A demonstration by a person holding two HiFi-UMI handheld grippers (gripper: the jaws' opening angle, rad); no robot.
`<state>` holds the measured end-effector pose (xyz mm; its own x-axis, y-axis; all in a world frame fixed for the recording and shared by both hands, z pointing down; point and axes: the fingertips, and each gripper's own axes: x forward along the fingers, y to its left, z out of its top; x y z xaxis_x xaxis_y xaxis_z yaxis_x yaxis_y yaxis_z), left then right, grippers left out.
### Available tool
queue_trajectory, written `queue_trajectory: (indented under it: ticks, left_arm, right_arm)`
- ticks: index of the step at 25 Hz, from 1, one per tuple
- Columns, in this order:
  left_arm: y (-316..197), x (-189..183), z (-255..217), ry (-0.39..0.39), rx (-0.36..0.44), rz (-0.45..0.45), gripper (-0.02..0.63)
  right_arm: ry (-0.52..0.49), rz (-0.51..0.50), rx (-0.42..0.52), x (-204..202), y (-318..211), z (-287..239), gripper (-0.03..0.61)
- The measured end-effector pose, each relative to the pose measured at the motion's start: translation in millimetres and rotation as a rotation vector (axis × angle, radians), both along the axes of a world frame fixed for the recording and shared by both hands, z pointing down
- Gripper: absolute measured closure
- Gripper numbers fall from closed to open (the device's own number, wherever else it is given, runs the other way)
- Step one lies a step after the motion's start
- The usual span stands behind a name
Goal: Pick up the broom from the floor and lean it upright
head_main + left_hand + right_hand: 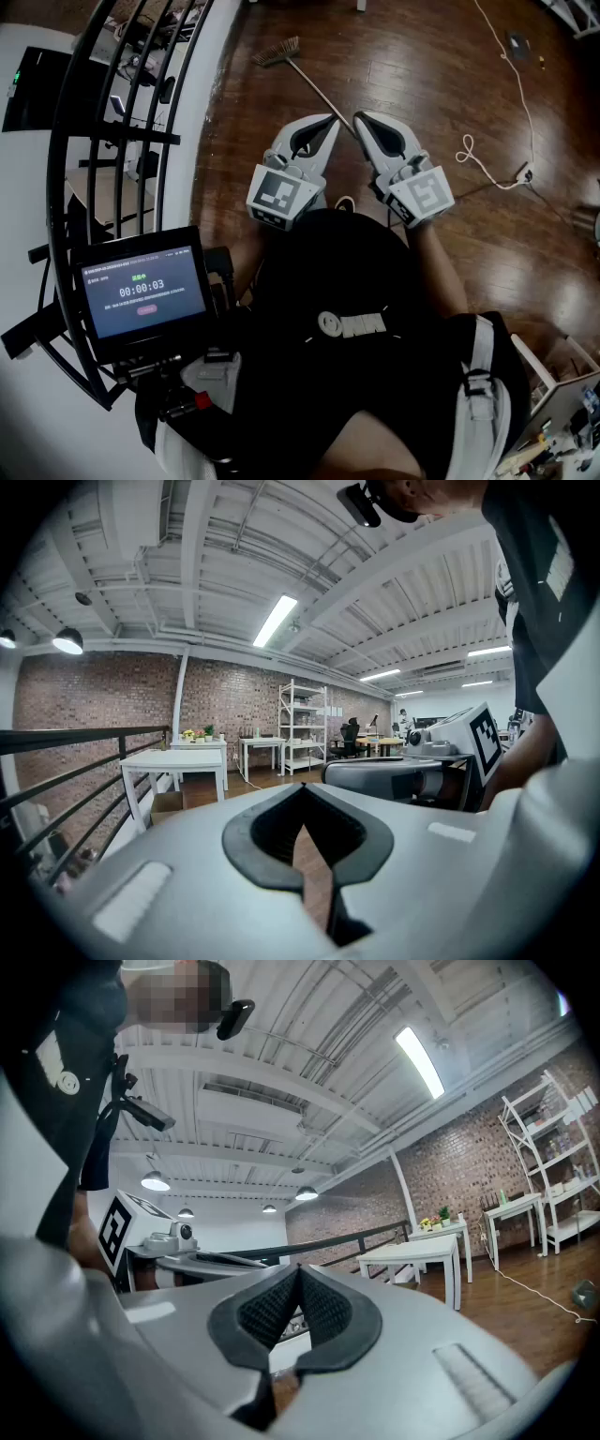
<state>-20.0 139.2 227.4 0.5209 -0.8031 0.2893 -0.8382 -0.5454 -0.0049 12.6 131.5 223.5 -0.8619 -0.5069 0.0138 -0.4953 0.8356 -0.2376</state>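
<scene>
The broom (pixel 292 61) lies flat on the dark wooden floor ahead of me in the head view, its straw head at the upper left and its thin handle running down-right toward the grippers. My left gripper (pixel 330 119) and right gripper (pixel 360 117) are held side by side in front of my chest, tips nearly meeting just above the near end of the handle. Both are shut with nothing between the jaws. In the left gripper view the jaws (pixel 305 799) are pressed together, as they are in the right gripper view (pixel 298 1277). Neither gripper view shows the broom.
A black curved railing (pixel 103 122) runs down the left, with a timer screen (pixel 141 291) clamped to it. A white cable (pixel 511 103) snakes across the floor at the right to a plug (pixel 527 173). White tables (pixel 178 761) and shelving (pixel 302 726) stand against the brick wall.
</scene>
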Motion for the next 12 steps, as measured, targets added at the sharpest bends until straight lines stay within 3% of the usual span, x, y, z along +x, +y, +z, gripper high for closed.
queue_trajectory:
  ticks: [3, 8, 12]
  left_arm:
    - [1, 4, -5, 0.063, 0.007, -0.002, 0.601]
    - [1, 12, -6, 0.049, 0.024, 0.009, 0.601]
    - [31, 89, 16, 0.038, 0.024, 0.048, 0.601]
  right_arm:
    - [-0.005, 0.008, -0.007, 1, -2, 0, 0.575]
    - [-0.017, 0.018, 0.007, 10, -3, -2, 0.575]
    - [0.01, 0.024, 0.015, 83, 28, 12, 0.575]
